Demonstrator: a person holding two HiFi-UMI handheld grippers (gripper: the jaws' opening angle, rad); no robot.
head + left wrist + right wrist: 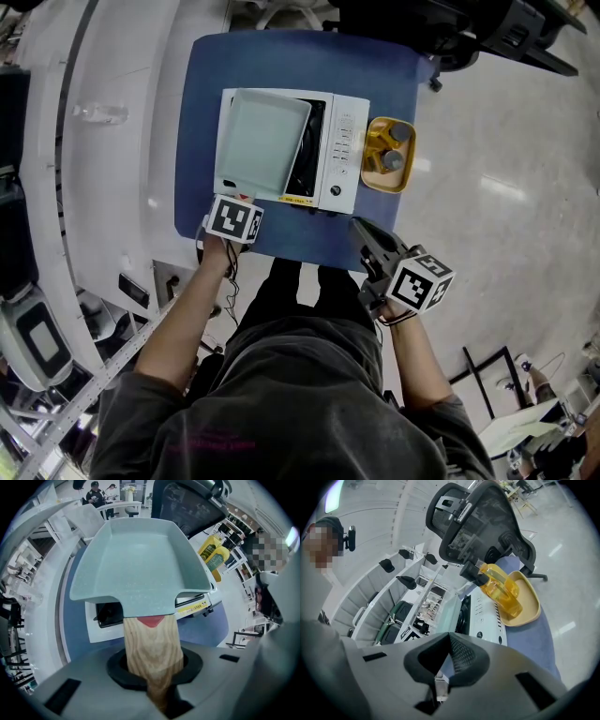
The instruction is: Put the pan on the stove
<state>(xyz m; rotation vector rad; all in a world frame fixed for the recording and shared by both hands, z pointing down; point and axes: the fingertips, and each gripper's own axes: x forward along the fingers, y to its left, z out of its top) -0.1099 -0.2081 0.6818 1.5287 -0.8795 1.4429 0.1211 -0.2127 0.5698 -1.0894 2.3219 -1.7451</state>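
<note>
A pale green square pan (262,141) lies on top of the white stove (342,155) on a blue mat. Its wooden handle (152,644) points toward me and runs between the jaws of my left gripper (232,202), which is shut on it. In the left gripper view the pan (140,559) fills the middle, level, with the stove (192,604) showing beneath its near edge. My right gripper (361,230) hovers at the table's near edge, right of the stove, shut with nothing in it. The right gripper view looks past the shut jaws (443,677) to the stove's control panel (485,616).
A yellow tray (410,161) with two oil bottles (389,155) sits just right of the stove. The blue mat (281,66) covers the small table. A black mesh office chair (483,522) stands beyond it. White curved counters run along the left.
</note>
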